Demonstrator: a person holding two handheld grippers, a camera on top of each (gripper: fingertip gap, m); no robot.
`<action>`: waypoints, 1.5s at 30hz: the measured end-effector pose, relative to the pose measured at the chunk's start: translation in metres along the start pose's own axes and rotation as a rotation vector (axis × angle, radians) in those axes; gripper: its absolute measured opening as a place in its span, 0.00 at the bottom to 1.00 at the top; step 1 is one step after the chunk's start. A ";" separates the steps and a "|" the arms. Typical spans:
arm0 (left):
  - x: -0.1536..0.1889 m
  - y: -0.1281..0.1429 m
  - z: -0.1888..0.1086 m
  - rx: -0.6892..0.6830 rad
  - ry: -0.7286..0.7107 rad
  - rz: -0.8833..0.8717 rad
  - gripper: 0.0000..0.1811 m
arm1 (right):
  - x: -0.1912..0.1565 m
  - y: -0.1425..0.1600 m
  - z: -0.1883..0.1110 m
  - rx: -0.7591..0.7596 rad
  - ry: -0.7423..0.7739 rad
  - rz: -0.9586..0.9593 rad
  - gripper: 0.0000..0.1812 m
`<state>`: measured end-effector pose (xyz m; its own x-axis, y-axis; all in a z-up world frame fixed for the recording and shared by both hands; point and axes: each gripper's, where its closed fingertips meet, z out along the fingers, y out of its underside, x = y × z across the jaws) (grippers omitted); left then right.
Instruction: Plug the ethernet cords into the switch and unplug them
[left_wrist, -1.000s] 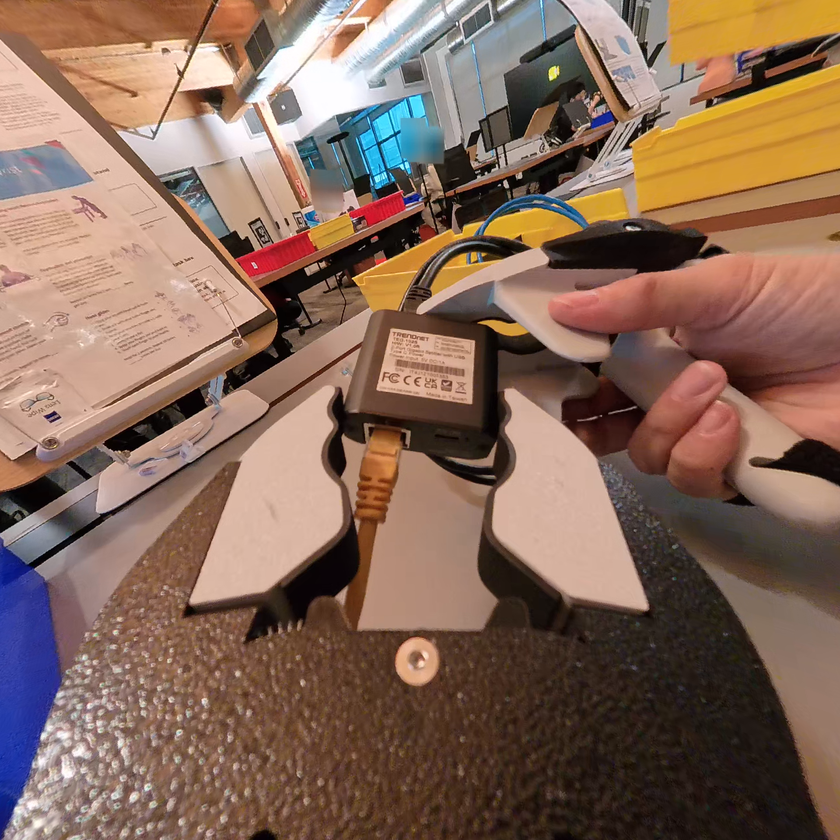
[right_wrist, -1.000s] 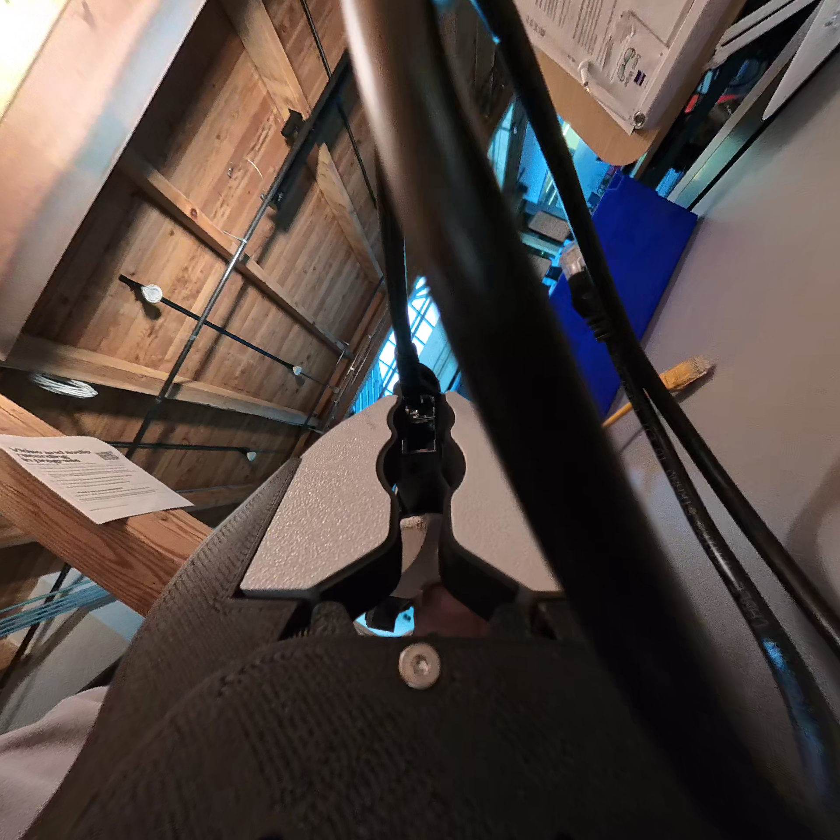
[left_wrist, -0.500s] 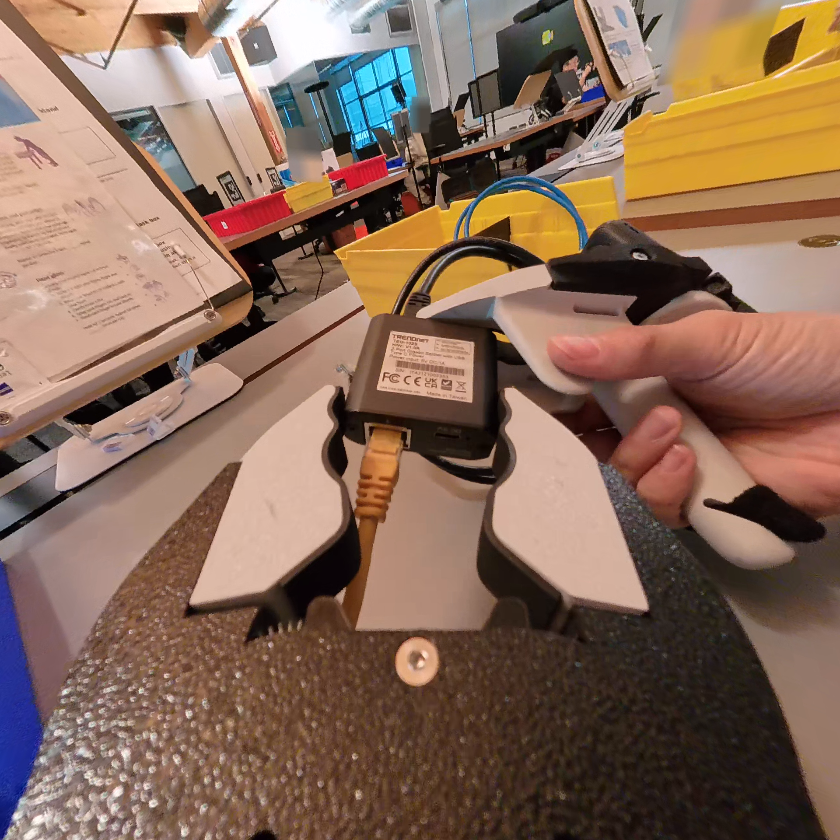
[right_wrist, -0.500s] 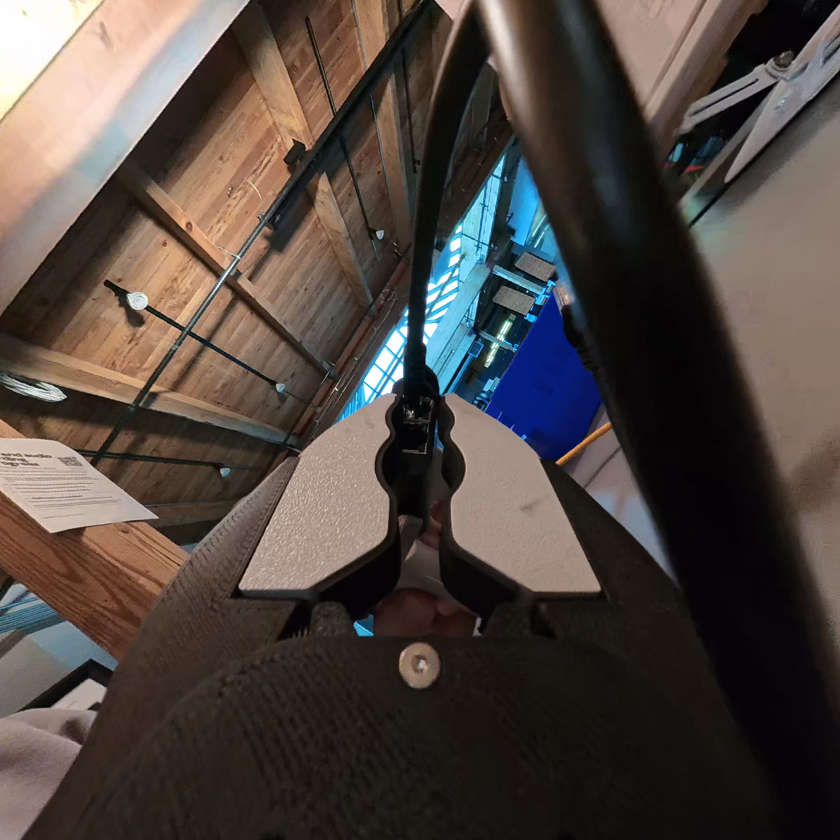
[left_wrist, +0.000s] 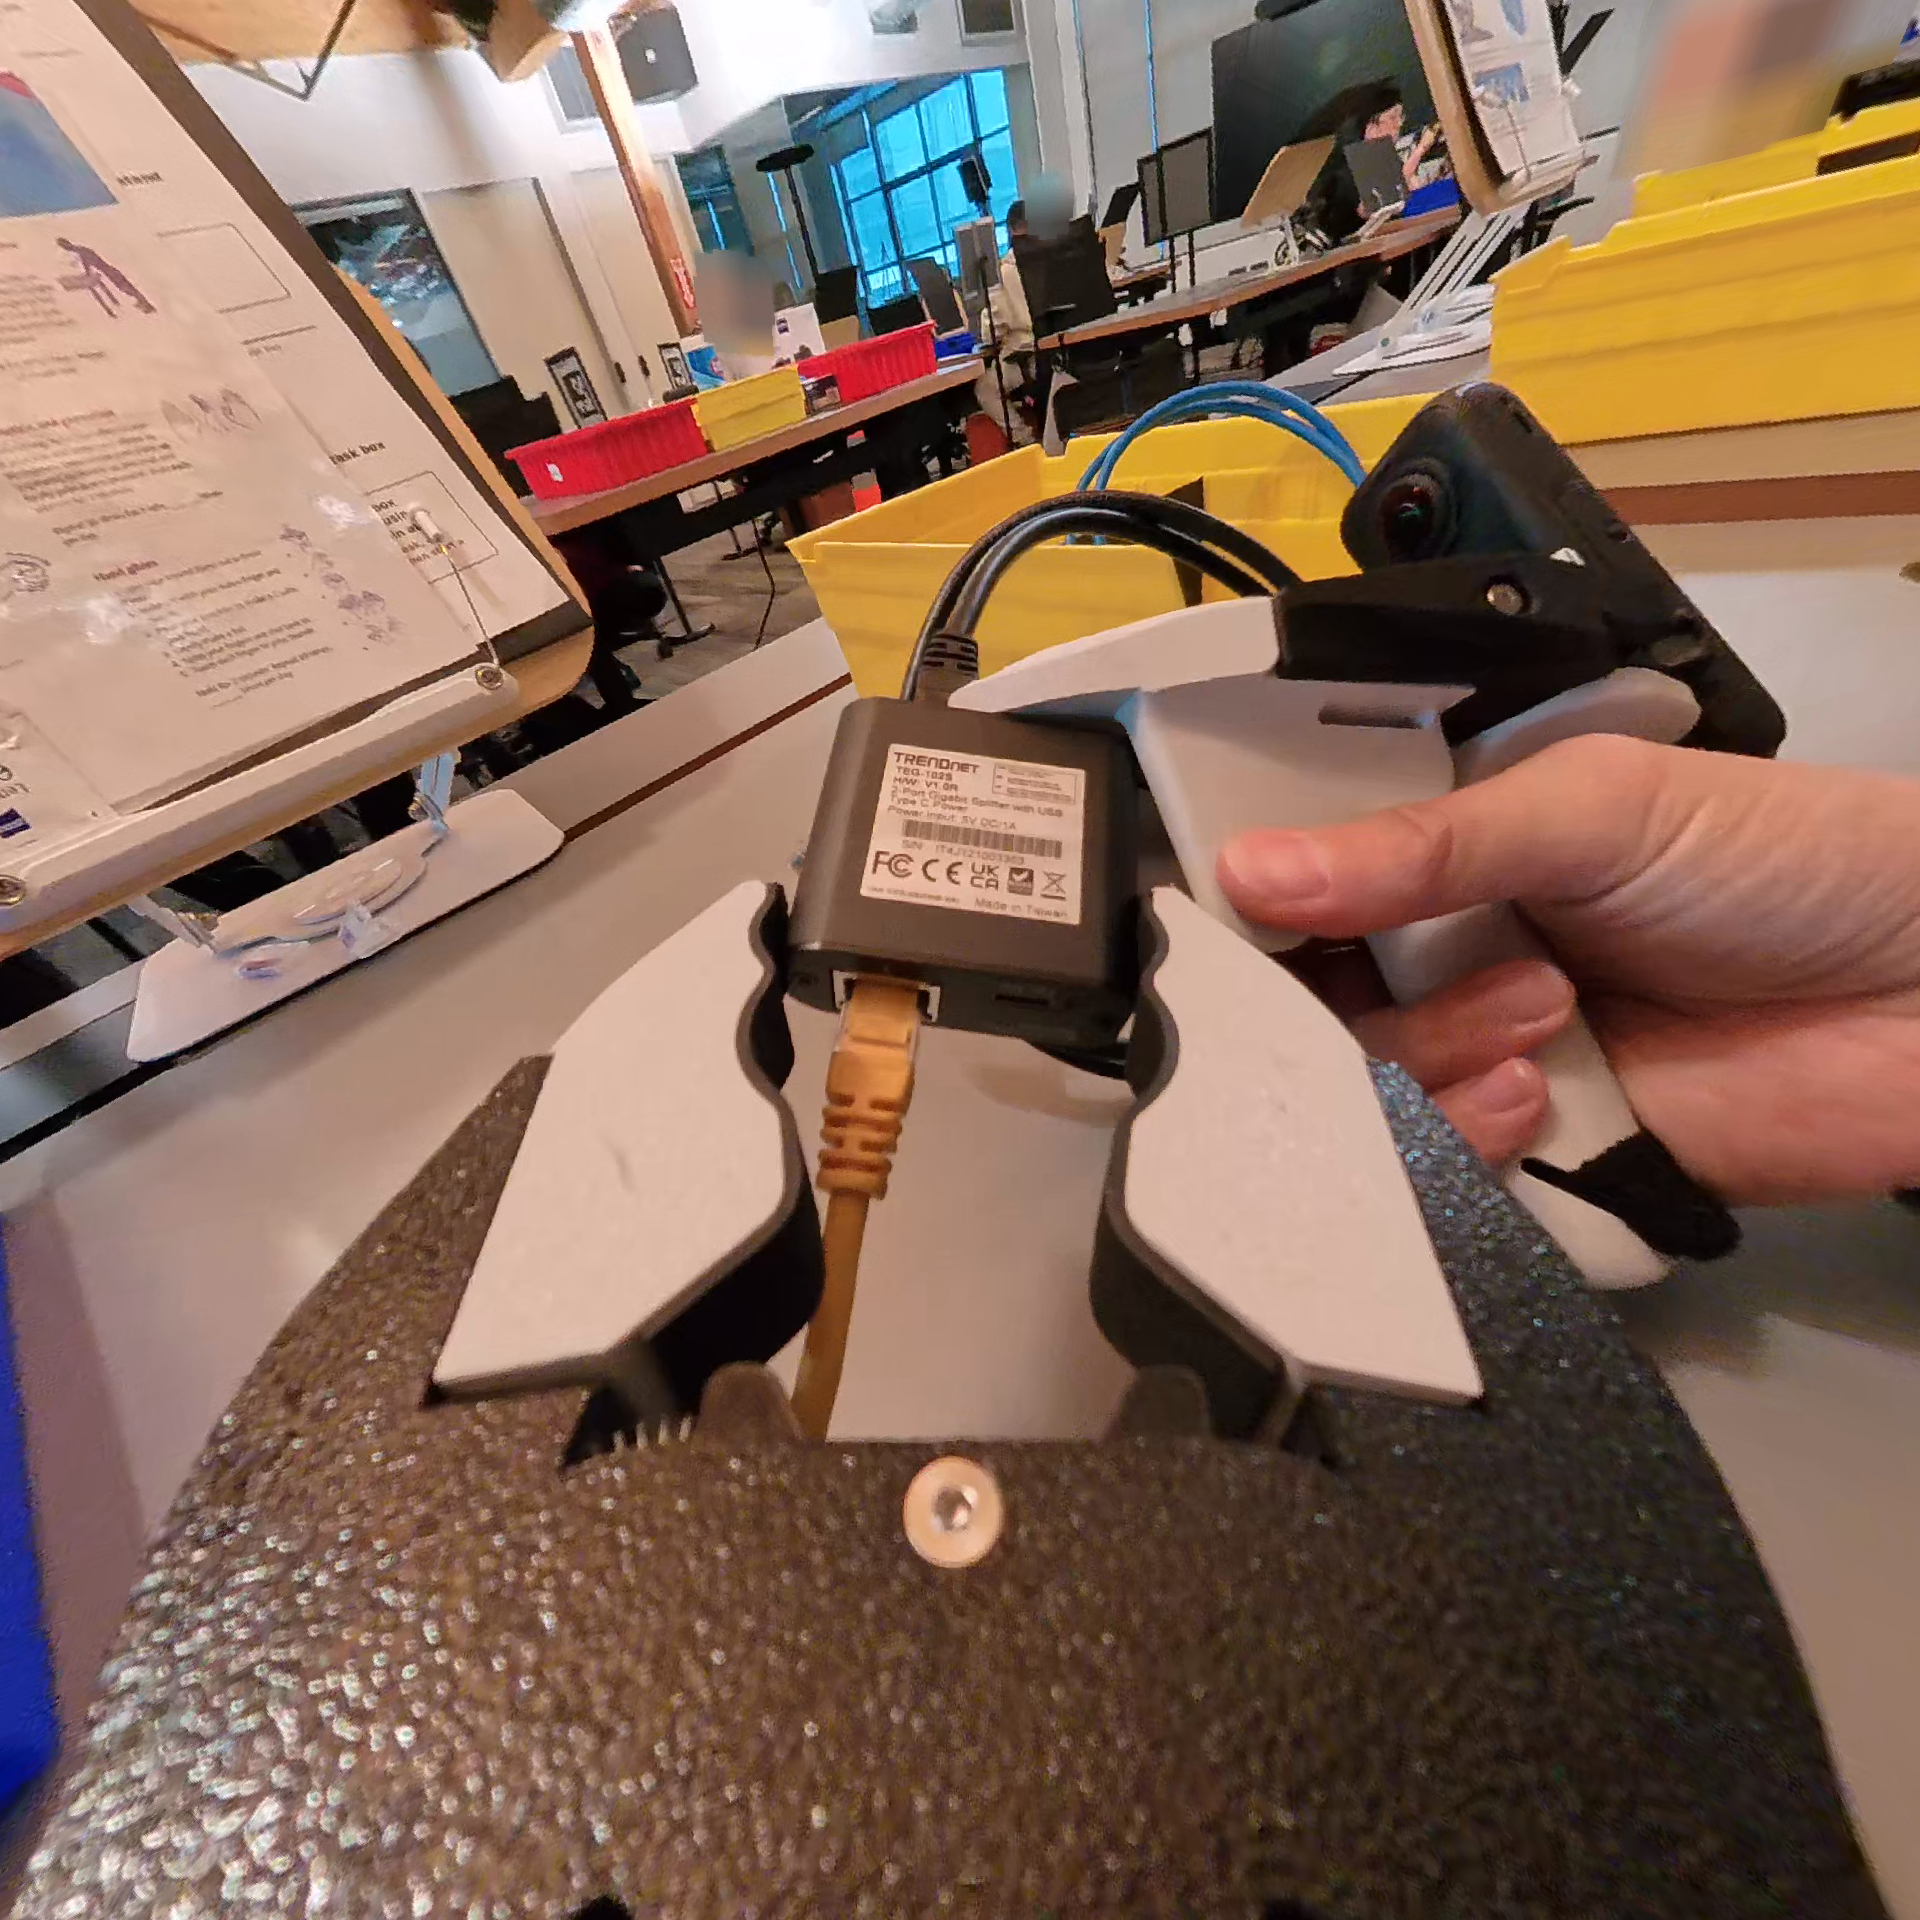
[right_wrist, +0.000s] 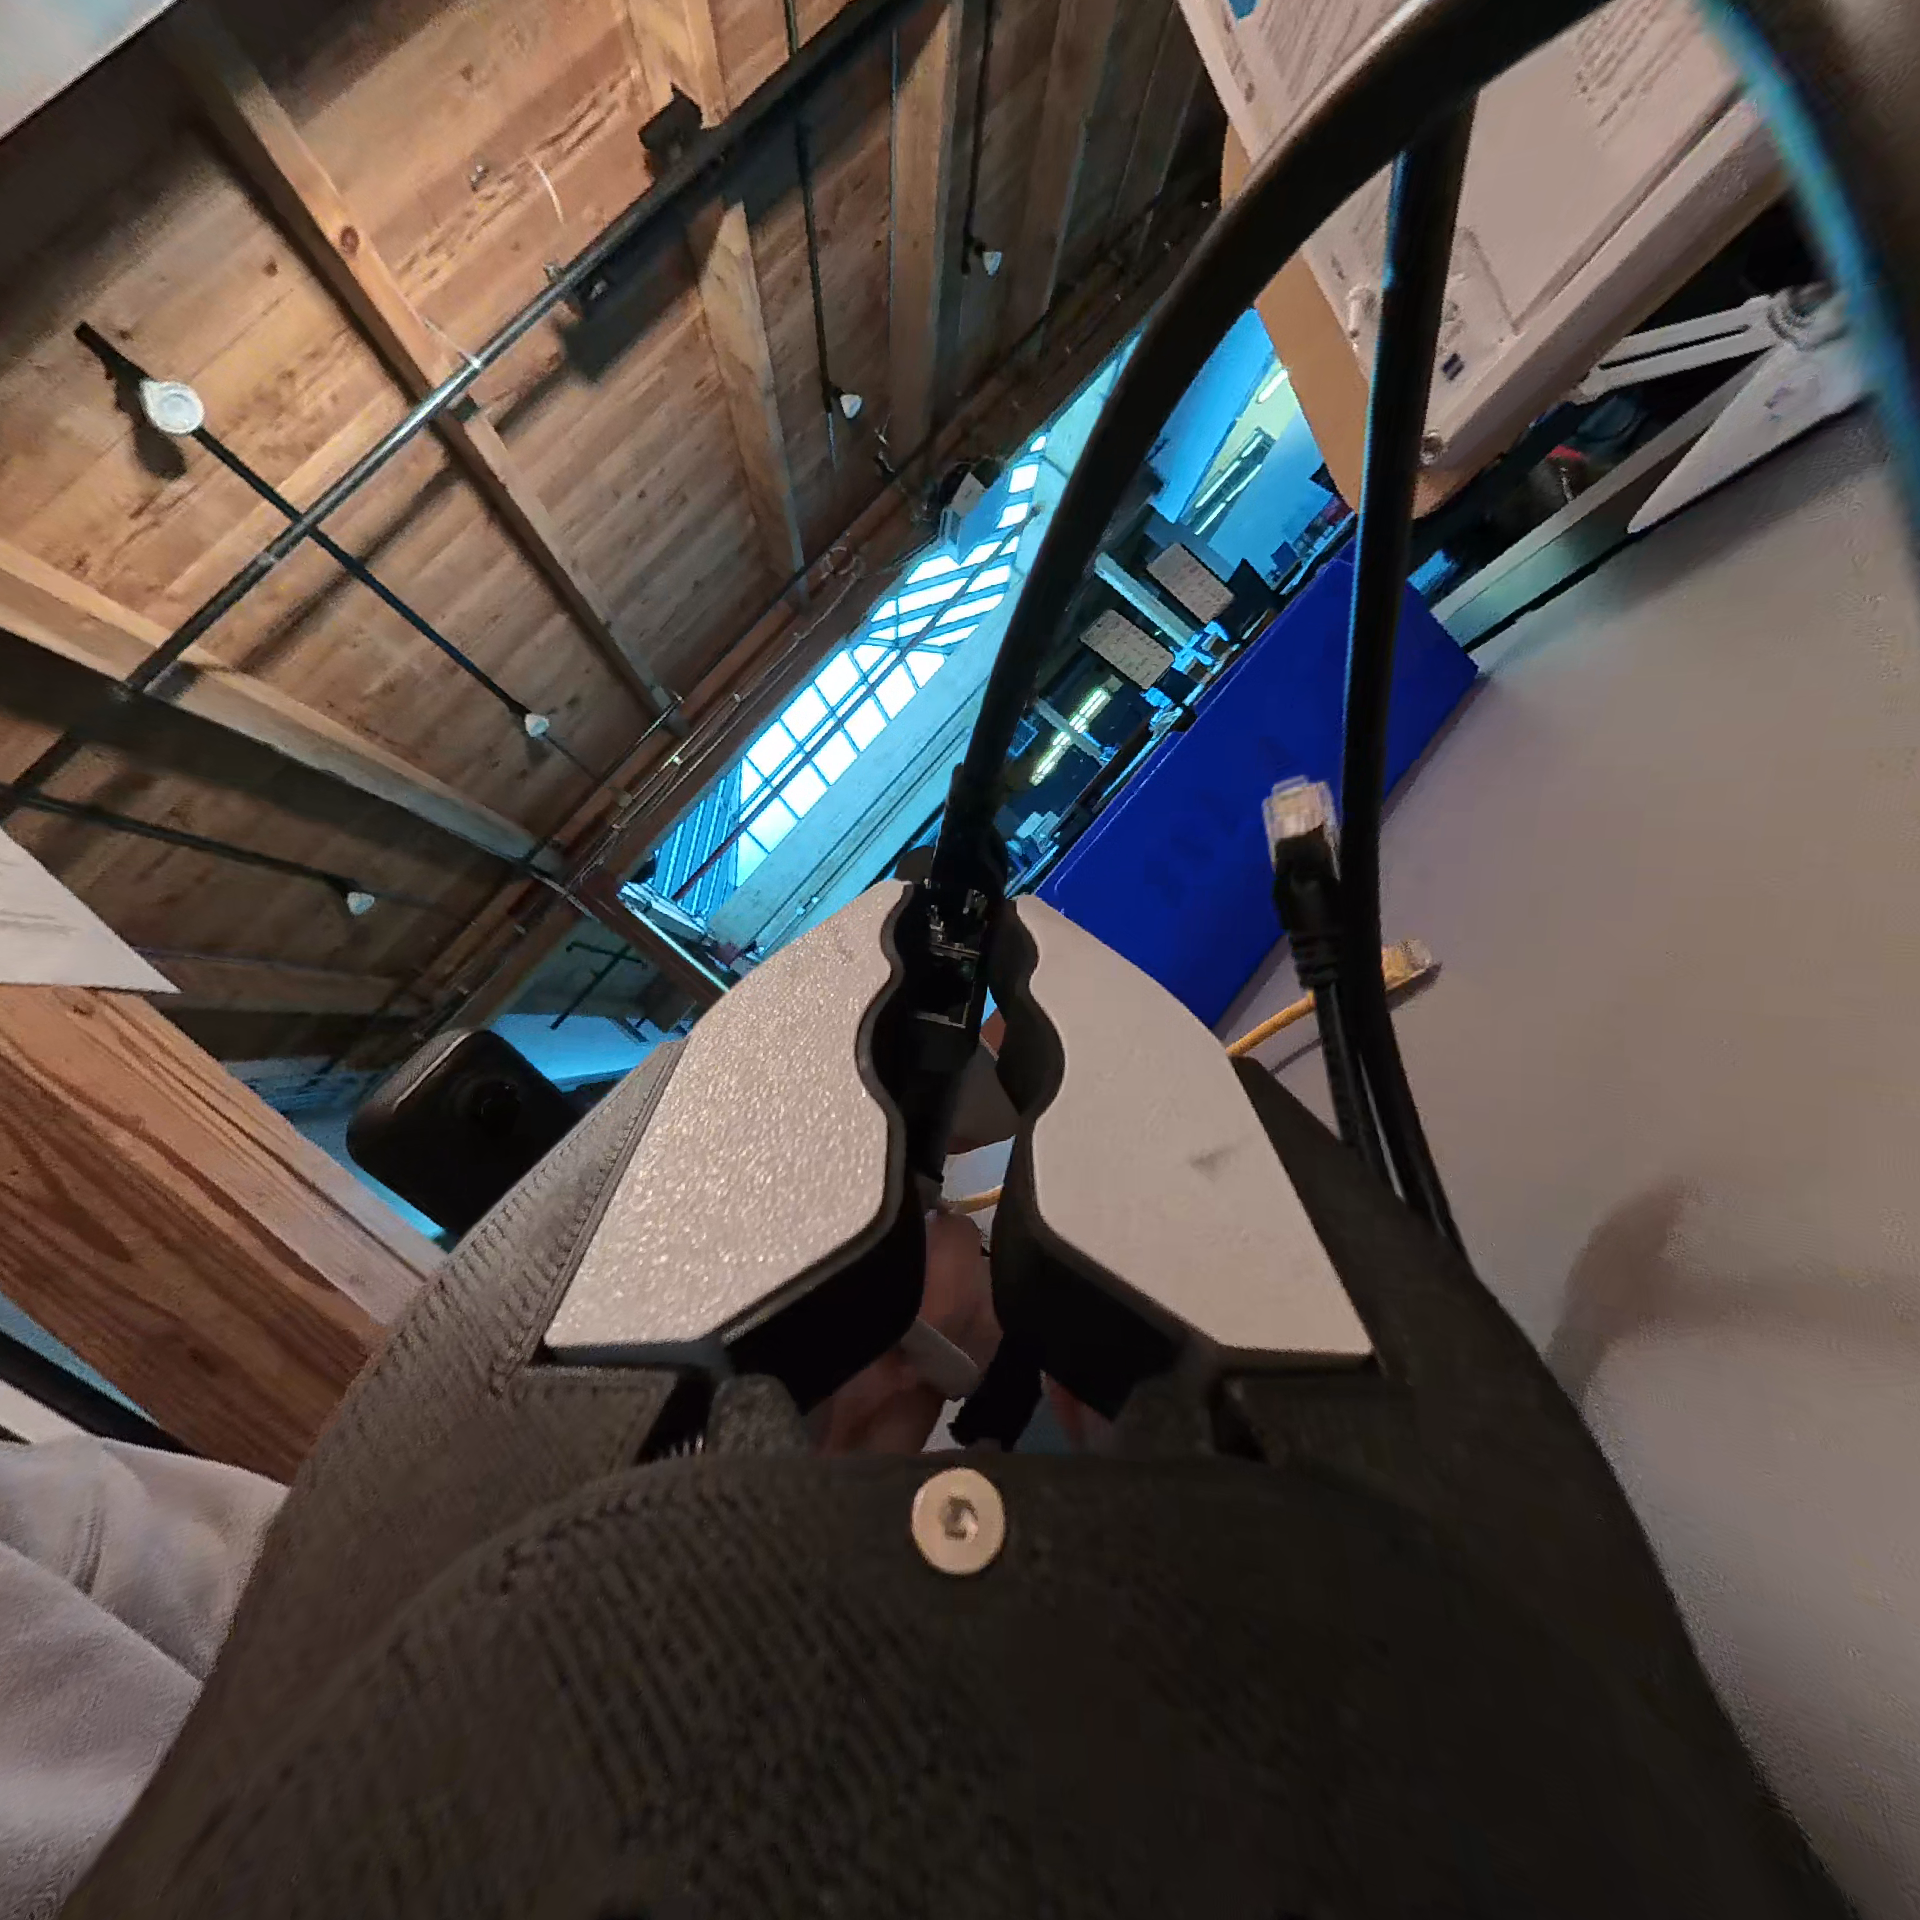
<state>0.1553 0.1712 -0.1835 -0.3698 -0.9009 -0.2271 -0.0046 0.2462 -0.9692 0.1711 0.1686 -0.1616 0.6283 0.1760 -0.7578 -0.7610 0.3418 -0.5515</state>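
My left gripper (left_wrist: 961, 914) is shut on a small black switch (left_wrist: 966, 831), held label side up above the grey table (left_wrist: 312, 1101). A yellow ethernet cord (left_wrist: 868, 1101) is plugged into the switch's near left port and runs back between my fingers. My right gripper (left_wrist: 1049, 681), held by a hand, is at the far side of the switch, where black cords (left_wrist: 1039, 530) leave it. In the right wrist view that gripper (right_wrist: 956, 925) is shut on a black cord's plug (right_wrist: 951, 940). A loose black cord end with a clear plug (right_wrist: 1299, 821) hangs beside it.
A tilted document stand (left_wrist: 208, 499) stands at the left. Yellow bins (left_wrist: 1039, 582) hold a blue cable (left_wrist: 1226, 416) behind the switch, and a further yellow bin (left_wrist: 1714, 301) sits at the right. A blue bin (right_wrist: 1247, 790) sits on the table, with the yellow cord's free end (right_wrist: 1408, 956) near it. My two grippers' fingertips are within a few centimetres of each other.
The right gripper has turned, so its camera now shows in the left view. In the right view the thick black cord has swung aside. Both grips are unchanged.
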 end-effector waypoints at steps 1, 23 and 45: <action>0.000 0.002 0.001 -0.010 -0.012 0.012 0.34 | 0.001 0.000 0.000 -0.002 -0.006 -0.005 0.07; -0.002 0.010 0.004 -0.041 -0.096 0.078 0.34 | 0.005 0.001 -0.001 -0.061 0.003 -0.108 0.06; -0.058 -0.009 -0.022 0.052 -0.181 -0.048 0.34 | -0.046 -0.083 -0.041 -0.356 0.068 -0.595 0.04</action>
<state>0.1564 0.2295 -0.1598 -0.1973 -0.9619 -0.1890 0.0315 0.1865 -0.9819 0.1993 0.0940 -0.0954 0.9524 -0.0094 -0.3047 -0.3041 0.0373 -0.9519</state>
